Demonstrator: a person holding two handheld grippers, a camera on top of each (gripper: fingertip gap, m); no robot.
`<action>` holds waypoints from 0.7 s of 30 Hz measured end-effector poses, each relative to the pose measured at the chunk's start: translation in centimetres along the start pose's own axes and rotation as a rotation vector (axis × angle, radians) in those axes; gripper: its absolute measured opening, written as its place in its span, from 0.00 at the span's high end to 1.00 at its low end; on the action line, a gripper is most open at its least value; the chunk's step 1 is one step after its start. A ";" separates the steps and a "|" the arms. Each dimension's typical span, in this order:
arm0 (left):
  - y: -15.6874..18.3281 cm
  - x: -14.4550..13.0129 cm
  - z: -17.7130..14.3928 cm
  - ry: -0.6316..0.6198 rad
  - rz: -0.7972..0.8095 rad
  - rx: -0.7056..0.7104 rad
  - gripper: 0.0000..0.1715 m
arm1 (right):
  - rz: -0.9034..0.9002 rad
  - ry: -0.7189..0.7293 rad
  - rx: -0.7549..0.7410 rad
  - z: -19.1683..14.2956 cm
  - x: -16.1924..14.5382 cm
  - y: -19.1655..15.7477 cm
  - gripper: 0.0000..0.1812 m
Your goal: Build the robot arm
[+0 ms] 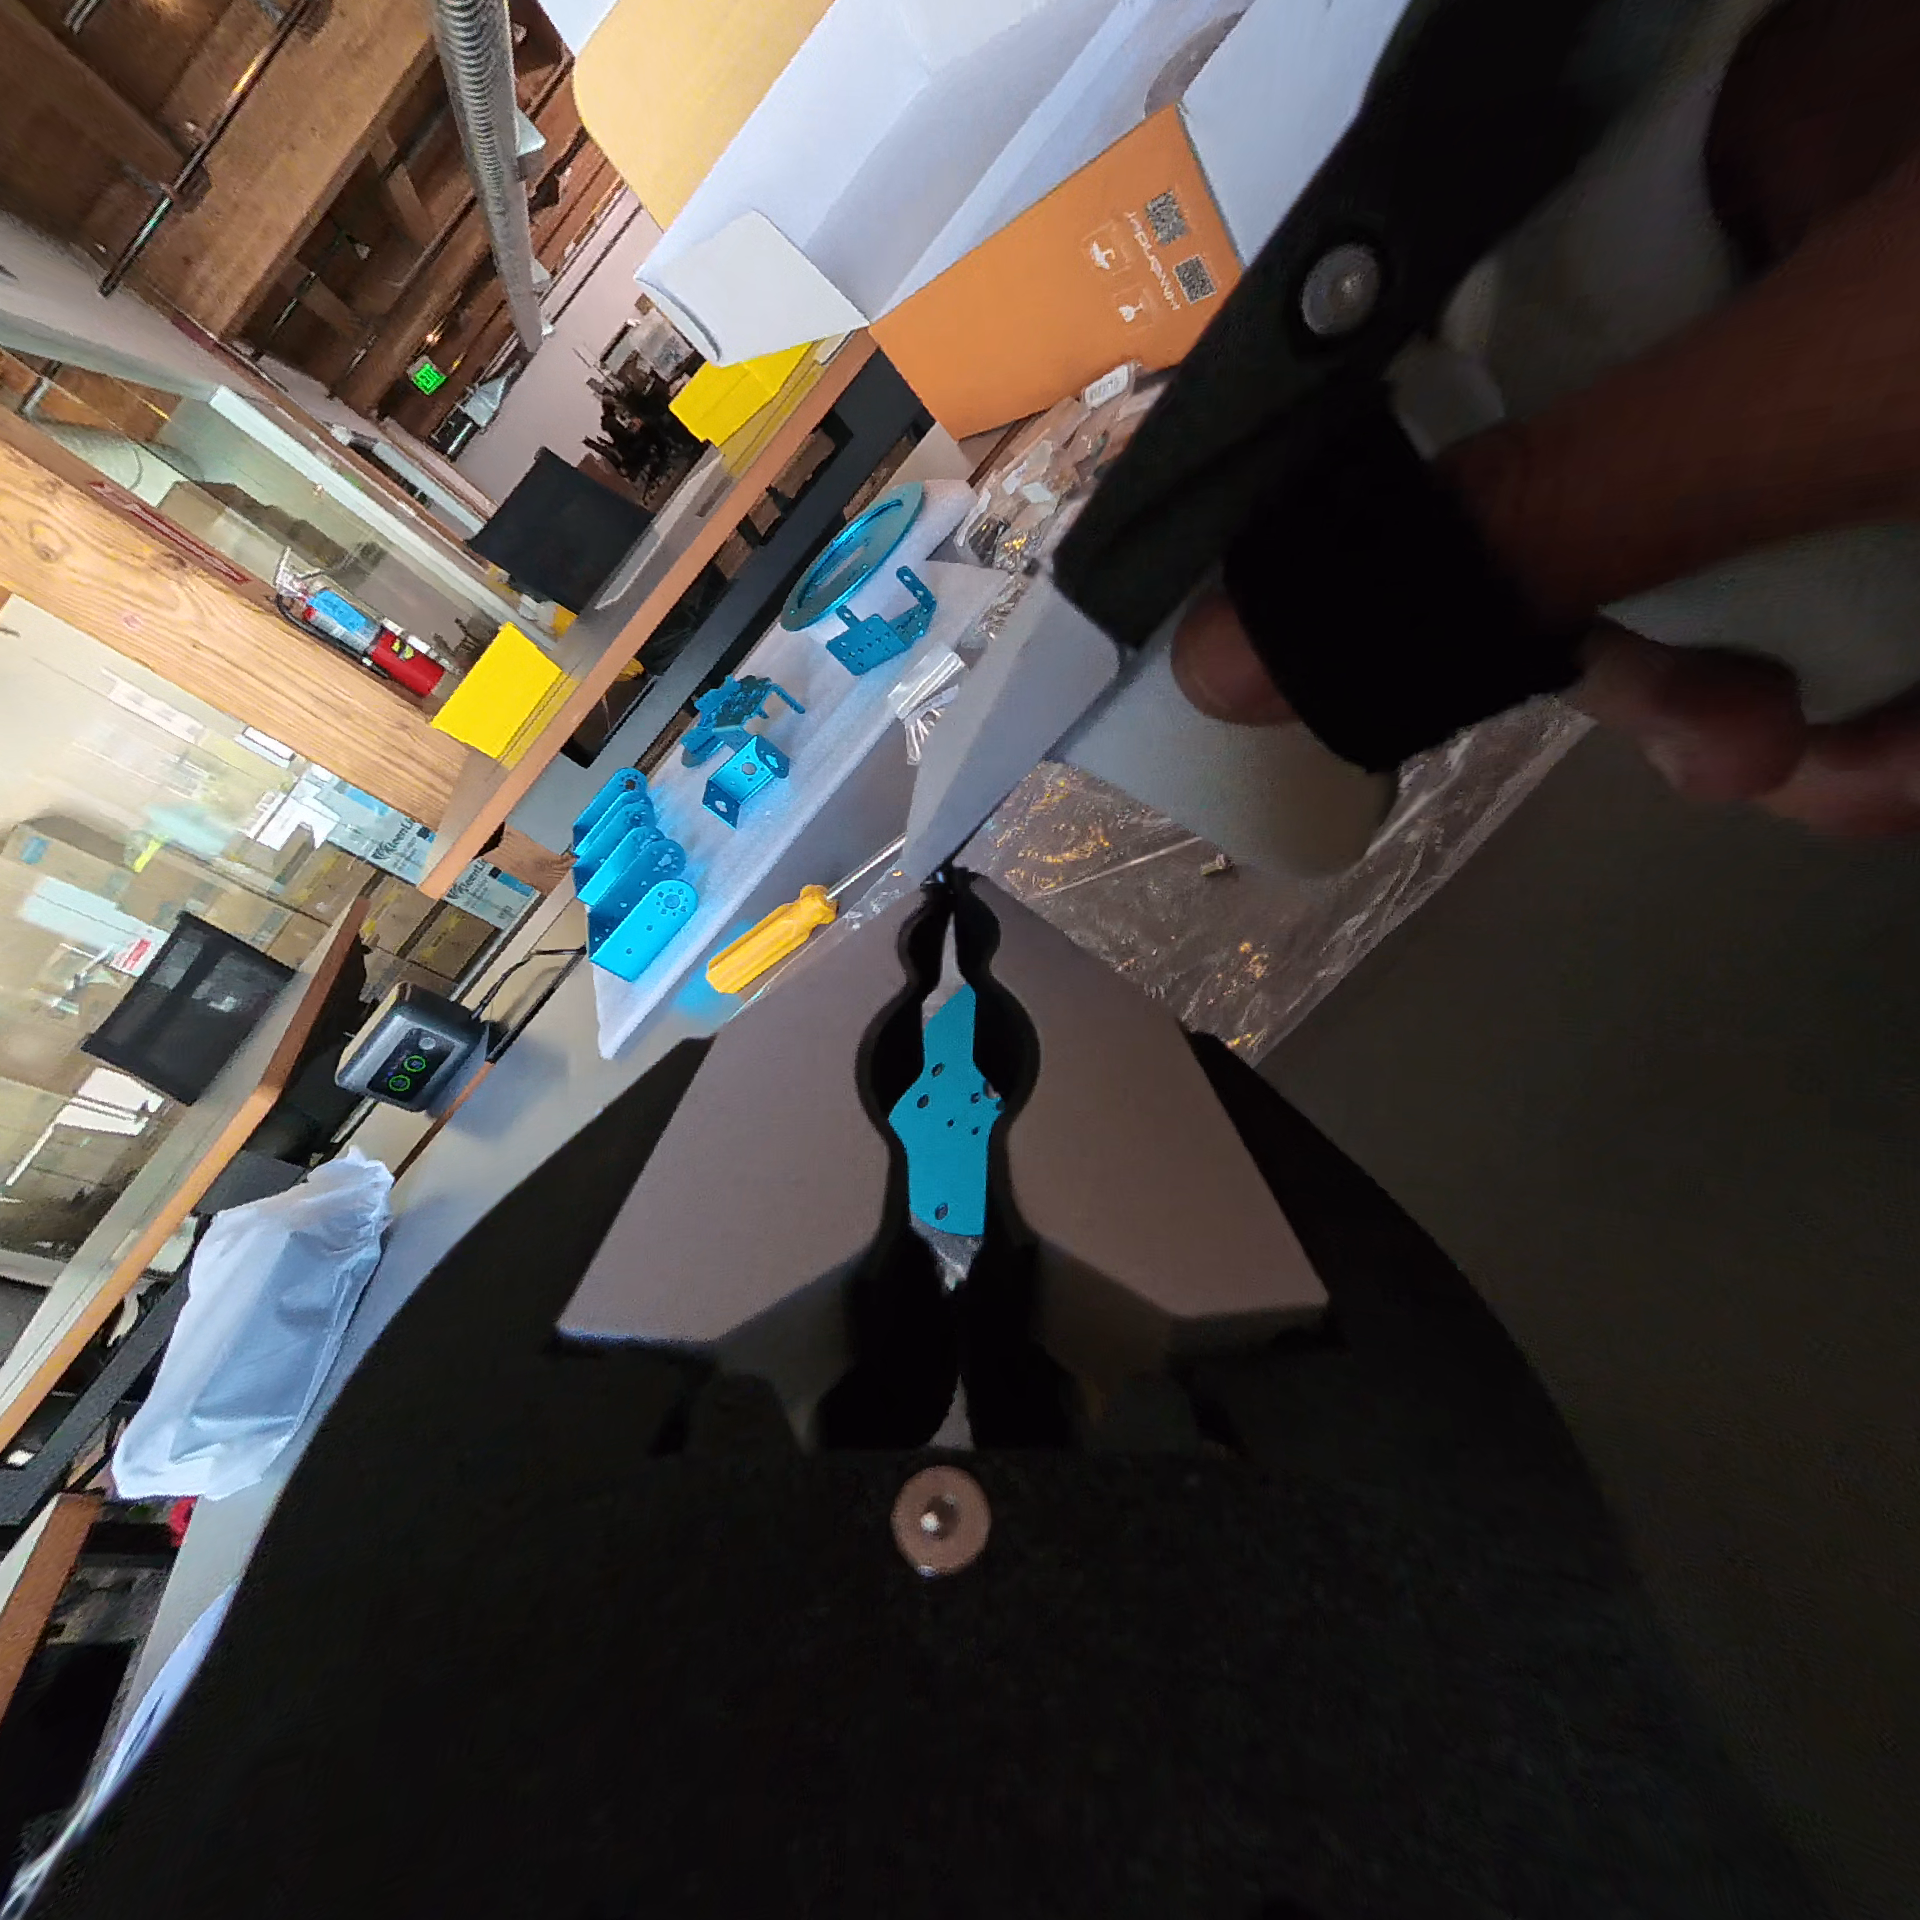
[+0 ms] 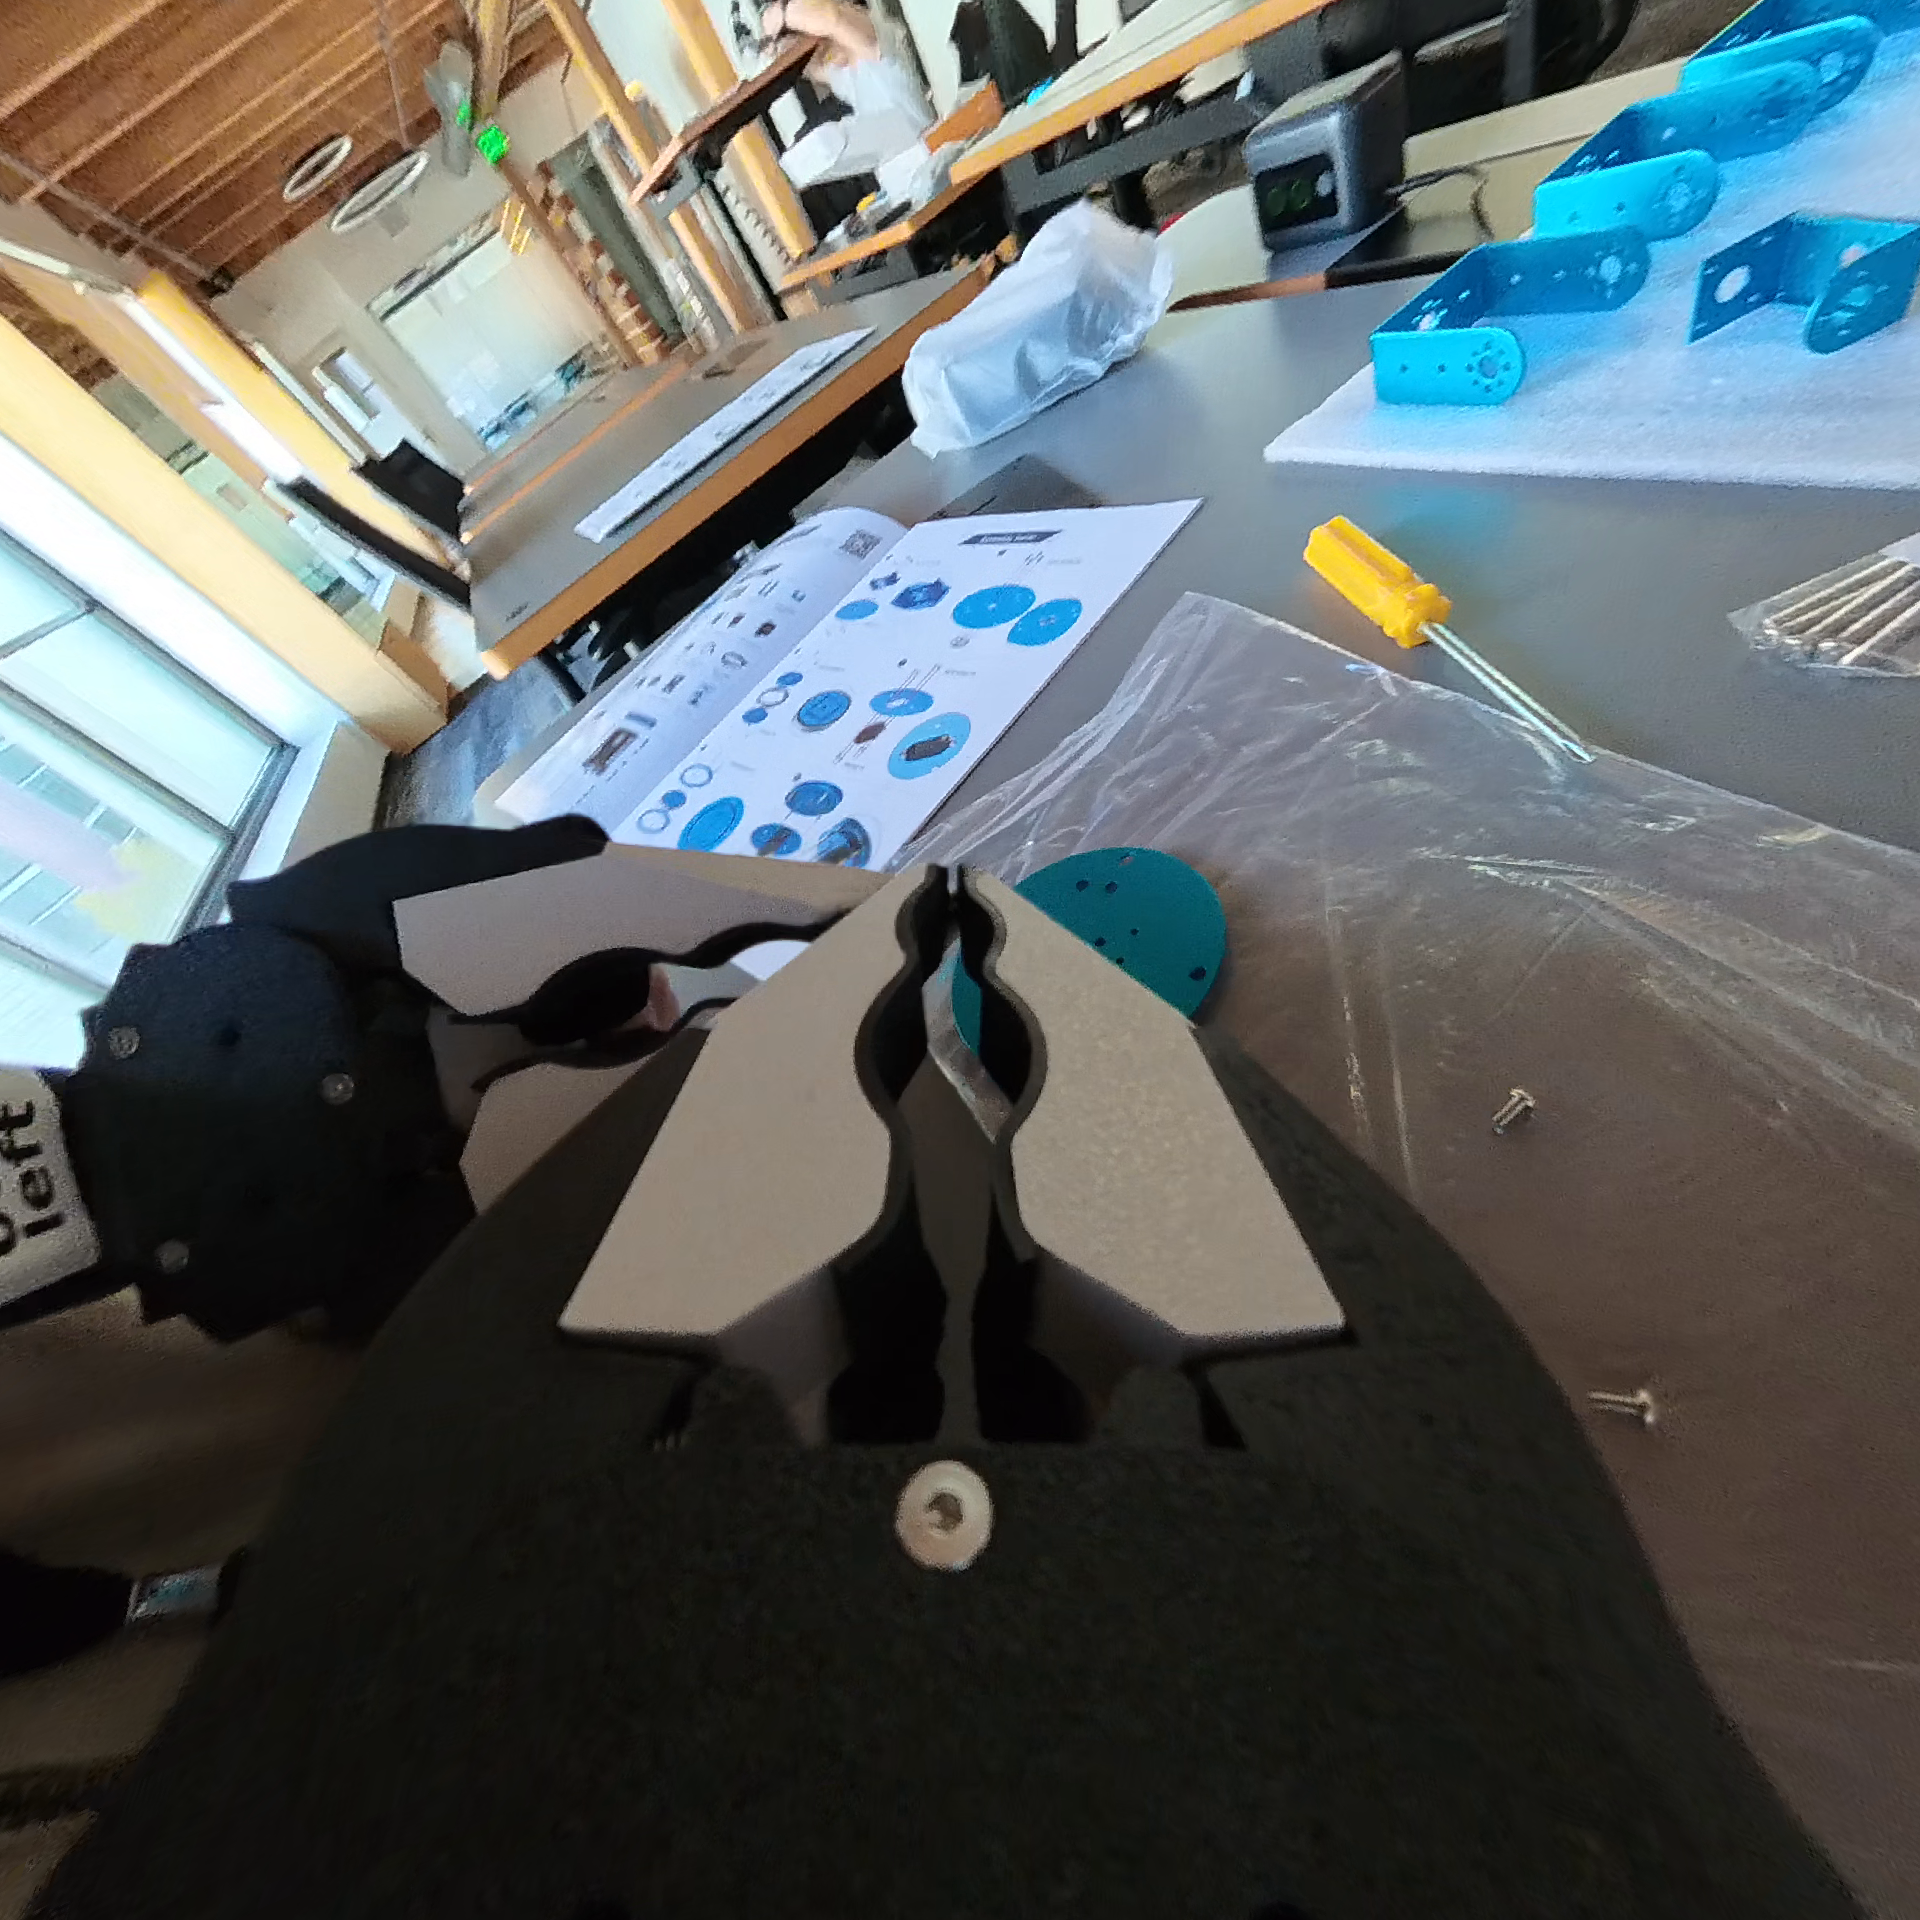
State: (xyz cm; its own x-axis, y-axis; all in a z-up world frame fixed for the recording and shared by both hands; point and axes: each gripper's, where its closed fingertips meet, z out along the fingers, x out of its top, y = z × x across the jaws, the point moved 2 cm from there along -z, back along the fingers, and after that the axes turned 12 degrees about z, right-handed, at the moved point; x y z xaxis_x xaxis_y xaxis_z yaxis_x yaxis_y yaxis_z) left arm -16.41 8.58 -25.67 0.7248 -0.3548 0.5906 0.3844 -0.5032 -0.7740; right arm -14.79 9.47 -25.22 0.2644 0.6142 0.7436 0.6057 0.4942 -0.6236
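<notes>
My right gripper [image 2: 951, 883] is shut, with its tips low over a clear plastic bag [image 2: 1507, 883] on the grey table. A teal round disc with small holes [image 2: 1132, 925] lies just behind its fingers and shows through the hollow between them. My left gripper [image 1: 951, 899] is also shut. Its fingers [image 2: 582, 935] come in from the left and meet the right gripper's tips. The disc [image 1: 945, 1122] shows through the left fingers' hollow too. The right gripper's finger [image 1: 997, 748] and a hand reach in from the upper right. I cannot tell whether anything tiny is pinched at the tips.
A yellow-handled screwdriver [image 2: 1371, 587] lies past the bag. Blue metal brackets [image 2: 1558, 291] sit on a white foam sheet [image 2: 1662, 436]. An open picture booklet [image 2: 862, 665] lies ahead on the left. Loose screws [image 2: 1512, 1110] lie on the right. An orange box [image 1: 1039, 301] stands at the back. Left and right tips are no more than a few centimetres apart.
</notes>
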 end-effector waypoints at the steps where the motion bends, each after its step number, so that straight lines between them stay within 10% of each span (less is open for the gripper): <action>1: 0.1 0.0 0.0 0.006 -0.001 -0.007 1.00 | -0.004 -0.024 0.013 -0.1 0.0 0.0 1.00; 21: 1.4 0.7 0.1 0.097 -0.056 -0.148 1.00 | 0.064 -0.102 0.124 -0.7 -0.4 1.1 1.00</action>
State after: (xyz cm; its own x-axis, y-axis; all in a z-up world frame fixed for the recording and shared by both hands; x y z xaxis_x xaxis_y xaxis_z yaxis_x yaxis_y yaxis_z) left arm -15.30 7.72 -26.31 0.6432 -0.3937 0.6568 0.3291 -0.6324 -0.7013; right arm -13.71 9.32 -26.04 0.2186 0.7030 0.6767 0.4913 0.5199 -0.6988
